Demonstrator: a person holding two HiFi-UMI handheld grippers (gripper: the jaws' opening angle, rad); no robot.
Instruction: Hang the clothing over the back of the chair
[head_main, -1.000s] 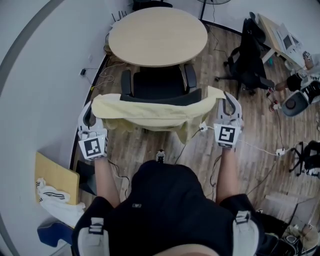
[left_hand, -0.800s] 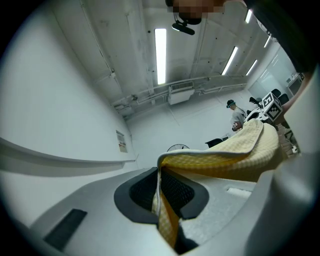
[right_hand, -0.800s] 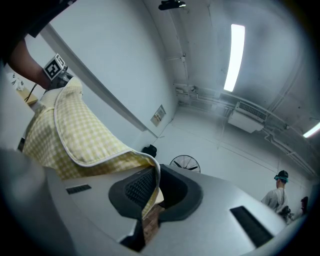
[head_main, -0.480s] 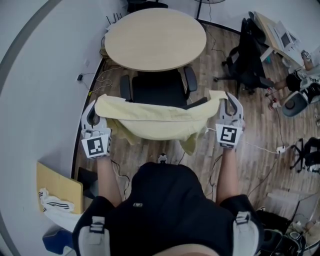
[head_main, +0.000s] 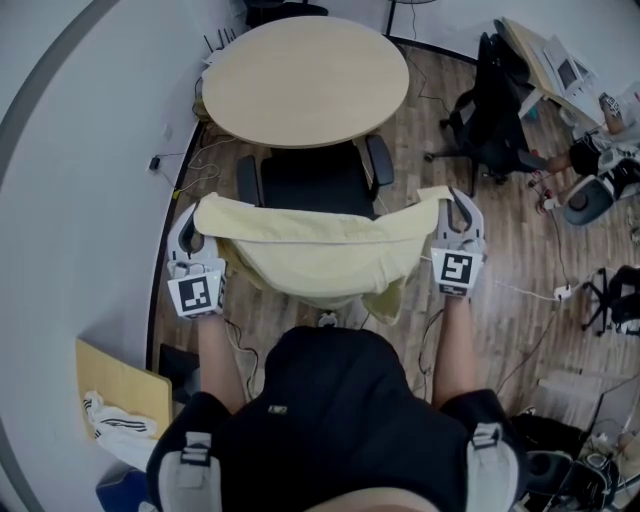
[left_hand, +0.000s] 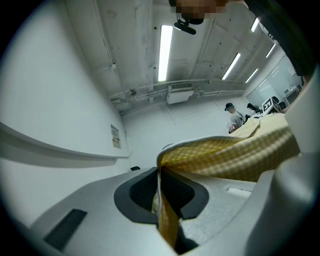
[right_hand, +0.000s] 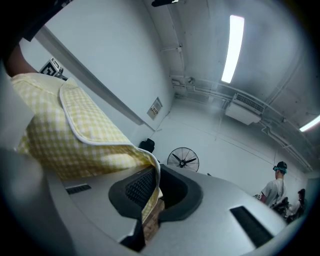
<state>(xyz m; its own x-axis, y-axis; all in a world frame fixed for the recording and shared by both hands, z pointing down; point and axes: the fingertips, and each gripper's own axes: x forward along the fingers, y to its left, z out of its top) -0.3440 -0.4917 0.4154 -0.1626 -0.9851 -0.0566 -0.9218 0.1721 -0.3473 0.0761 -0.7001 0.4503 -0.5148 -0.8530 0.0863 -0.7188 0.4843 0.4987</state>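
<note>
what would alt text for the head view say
Seen from above, a person holds a pale yellow garment stretched between the left tongs and right tongs, each shut on one end, close to a black office chair at a round wooden table.

The pale yellow checked clothing (head_main: 318, 255), white-edged, is held spread by both ends, its middle sagging, just at 6 o'clock of the black chair (head_main: 312, 180), which is turned toward 12 o'clock.
</note>
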